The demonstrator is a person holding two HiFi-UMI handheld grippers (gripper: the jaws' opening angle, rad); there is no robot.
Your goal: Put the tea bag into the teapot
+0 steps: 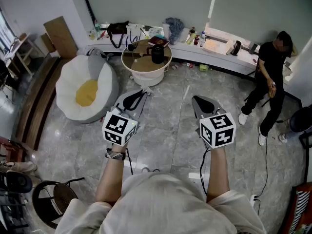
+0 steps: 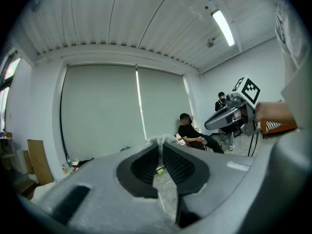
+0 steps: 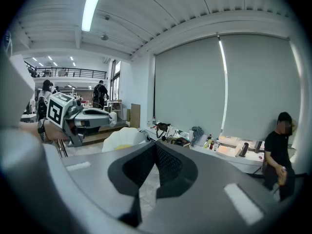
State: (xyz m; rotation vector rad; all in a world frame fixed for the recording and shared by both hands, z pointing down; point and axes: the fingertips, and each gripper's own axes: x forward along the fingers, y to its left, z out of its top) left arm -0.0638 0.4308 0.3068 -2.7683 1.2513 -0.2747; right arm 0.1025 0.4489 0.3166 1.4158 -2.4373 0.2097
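Jaws of left gripper [image 1: 143, 92] pinch tea bag [image 2: 159, 140].

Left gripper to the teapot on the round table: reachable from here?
Probably not yet. The teapot sits on the round table well beyond the left gripper, which is shut on what looks like the tea bag. Only open floor lies between, so stepping closer should do.
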